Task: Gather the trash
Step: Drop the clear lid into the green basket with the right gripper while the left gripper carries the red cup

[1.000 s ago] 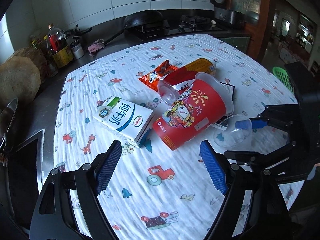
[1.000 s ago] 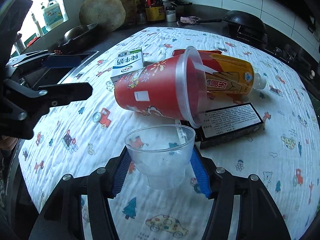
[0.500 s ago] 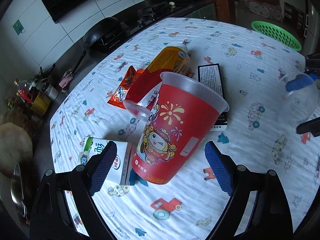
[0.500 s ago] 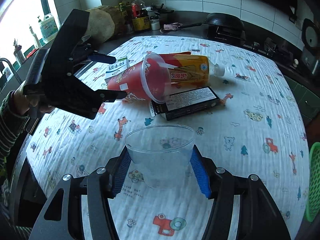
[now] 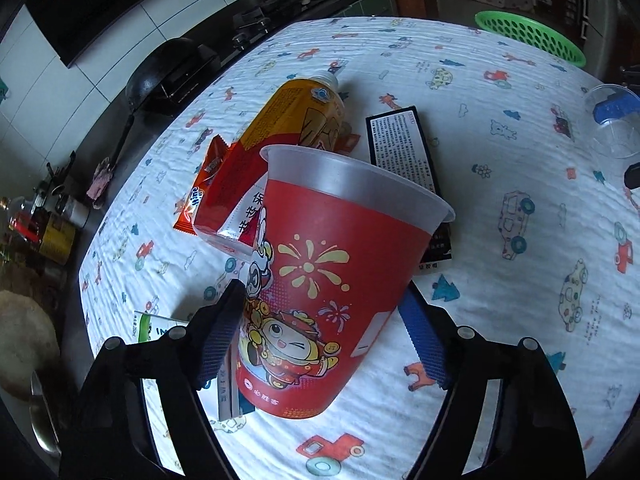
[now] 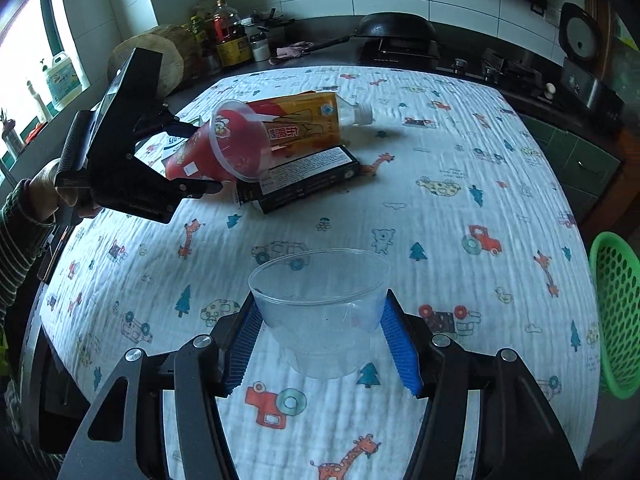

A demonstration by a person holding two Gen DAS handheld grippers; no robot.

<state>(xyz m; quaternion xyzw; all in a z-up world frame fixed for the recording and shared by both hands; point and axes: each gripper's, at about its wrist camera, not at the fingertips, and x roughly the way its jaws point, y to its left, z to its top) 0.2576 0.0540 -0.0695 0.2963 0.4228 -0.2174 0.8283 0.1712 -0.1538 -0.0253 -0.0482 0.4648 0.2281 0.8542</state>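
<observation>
My left gripper (image 5: 320, 328) has its jaws around a big red paper cup (image 5: 332, 276) with a cartoon print; both pads sit against its sides. The cup lies tilted over a yellow drink bottle (image 5: 296, 116), an orange snack wrapper (image 5: 204, 184), a black box (image 5: 404, 148) and a milk carton (image 5: 156, 328). My right gripper (image 6: 320, 336) is shut on a clear plastic cup (image 6: 320, 304) and holds it above the table. The left gripper (image 6: 120, 168) with the red cup (image 6: 216, 148) shows in the right wrist view.
A green basket stands off the table's far edge (image 5: 528, 36), at the right in the right wrist view (image 6: 612, 312). A counter behind holds a wok (image 6: 396, 28), a stove and several bottles (image 6: 224, 36). A patterned cloth (image 6: 440, 200) covers the table.
My left gripper moved in and closed onto the red cup. My right gripper carried the clear cup back and to the right, away from the pile, toward the green basket.
</observation>
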